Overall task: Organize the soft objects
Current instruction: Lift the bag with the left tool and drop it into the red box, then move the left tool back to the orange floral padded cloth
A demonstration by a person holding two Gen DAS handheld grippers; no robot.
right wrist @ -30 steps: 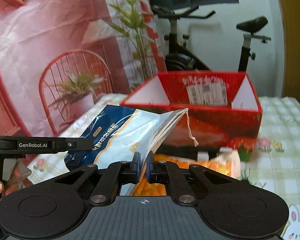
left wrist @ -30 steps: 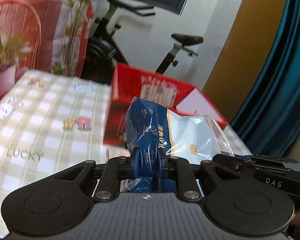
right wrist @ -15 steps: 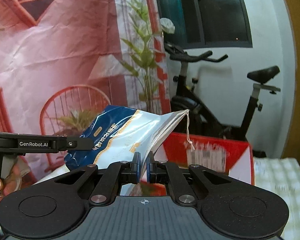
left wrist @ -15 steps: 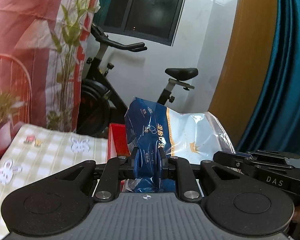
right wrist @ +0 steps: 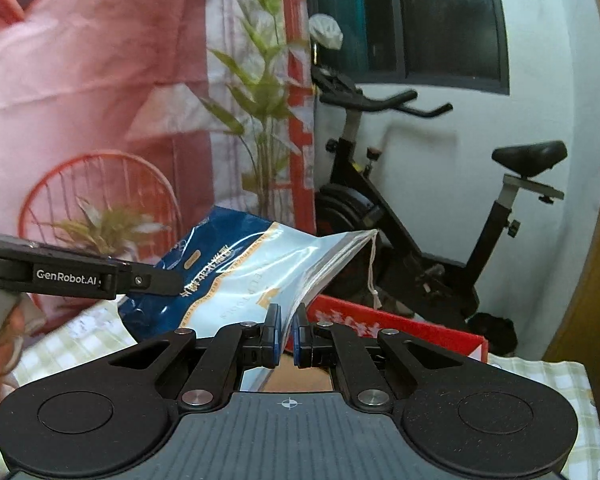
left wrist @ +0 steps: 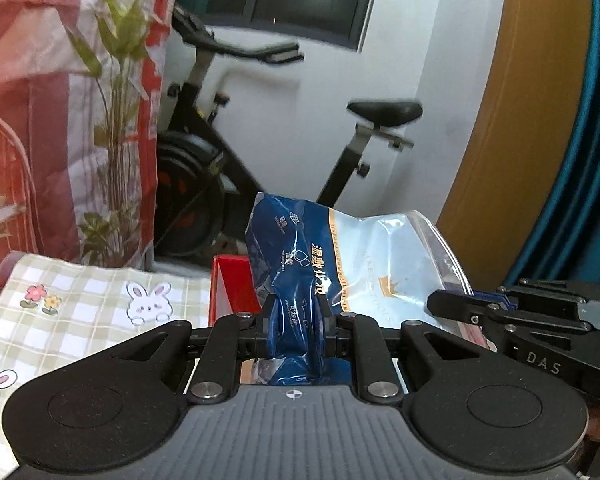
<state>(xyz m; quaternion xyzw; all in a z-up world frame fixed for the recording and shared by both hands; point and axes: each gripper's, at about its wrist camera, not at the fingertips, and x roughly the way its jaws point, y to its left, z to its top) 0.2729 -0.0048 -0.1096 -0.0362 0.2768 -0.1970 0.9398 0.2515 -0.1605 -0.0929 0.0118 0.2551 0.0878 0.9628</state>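
A soft blue and clear plastic pack [left wrist: 340,264] with gold lettering hangs in the air between both grippers. My left gripper [left wrist: 296,312] is shut on its dark blue end. My right gripper [right wrist: 286,322] is shut on the thin clear end of the same pack [right wrist: 252,276], where a white drawstring [right wrist: 374,264] dangles. The red cardboard box [right wrist: 396,326] lies just below and behind the pack; in the left wrist view only a corner of this box [left wrist: 232,288] shows. Each gripper appears at the edge of the other's view.
A checked tablecloth [left wrist: 80,304] with rabbit and flower prints covers the table. Behind stand a black exercise bike [right wrist: 400,208], a pink printed backdrop [right wrist: 80,80] and a teal curtain [left wrist: 580,160]. A hand [right wrist: 0,344] grips the left tool.
Both grippers have carried the pack up and toward the box. The box and the tablecloth have dropped low in both views, and the wall and bike now fill them.
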